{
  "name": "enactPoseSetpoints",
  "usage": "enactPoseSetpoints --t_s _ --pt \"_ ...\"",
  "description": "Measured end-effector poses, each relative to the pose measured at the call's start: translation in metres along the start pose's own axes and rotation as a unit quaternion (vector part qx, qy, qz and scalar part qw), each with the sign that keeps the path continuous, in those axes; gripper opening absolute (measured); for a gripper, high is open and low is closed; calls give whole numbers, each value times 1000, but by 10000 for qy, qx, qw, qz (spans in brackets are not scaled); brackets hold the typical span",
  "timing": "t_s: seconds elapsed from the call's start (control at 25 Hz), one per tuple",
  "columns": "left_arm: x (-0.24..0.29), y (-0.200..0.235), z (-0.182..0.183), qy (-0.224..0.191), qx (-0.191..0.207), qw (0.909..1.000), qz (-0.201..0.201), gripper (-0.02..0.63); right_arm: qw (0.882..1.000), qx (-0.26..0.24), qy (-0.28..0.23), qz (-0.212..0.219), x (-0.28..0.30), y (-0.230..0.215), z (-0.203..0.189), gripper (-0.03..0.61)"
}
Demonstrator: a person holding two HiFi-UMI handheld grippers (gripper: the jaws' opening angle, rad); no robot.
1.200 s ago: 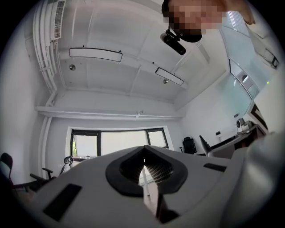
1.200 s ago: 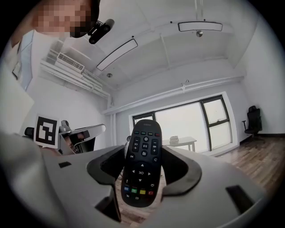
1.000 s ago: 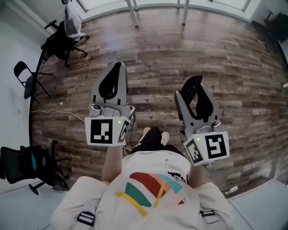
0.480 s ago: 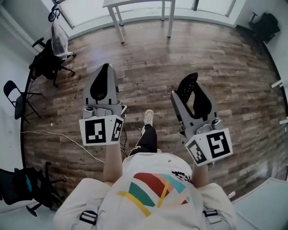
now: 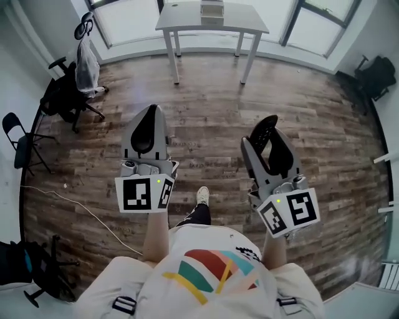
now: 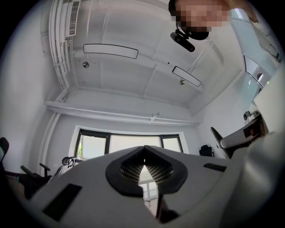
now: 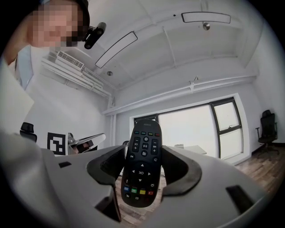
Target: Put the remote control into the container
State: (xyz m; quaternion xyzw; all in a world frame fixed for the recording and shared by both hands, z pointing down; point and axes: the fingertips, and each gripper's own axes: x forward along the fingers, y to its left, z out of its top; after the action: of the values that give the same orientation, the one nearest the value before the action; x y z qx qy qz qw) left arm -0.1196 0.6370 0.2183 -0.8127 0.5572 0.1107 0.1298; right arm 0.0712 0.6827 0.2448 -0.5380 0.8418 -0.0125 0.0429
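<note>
Black remote control (image 7: pixel 142 153) stands upright, pinched between the jaws of my right tool (image 5: pixel 269 140), buttons facing its camera. My left tool (image 6: pixel 143 168) is closed on nothing, jaws meeting. I hold both over wooden floor (image 5: pixel 212 106), well apart from the white worktop (image 5: pixel 181 15) by the windows

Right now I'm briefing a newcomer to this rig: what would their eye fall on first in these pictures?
The black remote control stands out first, upright and clamped between the jaws of the right gripper. The left gripper beside it is shut on nothing. Ahead, across the wooden floor, a white table stands by the windows.
</note>
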Motion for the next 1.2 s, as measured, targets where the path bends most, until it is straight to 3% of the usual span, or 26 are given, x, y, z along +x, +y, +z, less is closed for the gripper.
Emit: enactPoseSetpoints --t_s 0.2,0.36,0.72,1.2 --pt "60 29 -13 -76 68 9999 7 8 9998 -145 1 117 77 -19 4 256" --pt "92 53 -31 43 10 10000 50 8 9995 12 214 214 125 -26 -9 256" --pt "132 81 -59 238 -75 9997 37 8 9986 211 399 257 176 -39 -30 256" --pt "216 90 -91 273 12 9996 -35 8 9983 313 350 331 257 -94 -39 256"
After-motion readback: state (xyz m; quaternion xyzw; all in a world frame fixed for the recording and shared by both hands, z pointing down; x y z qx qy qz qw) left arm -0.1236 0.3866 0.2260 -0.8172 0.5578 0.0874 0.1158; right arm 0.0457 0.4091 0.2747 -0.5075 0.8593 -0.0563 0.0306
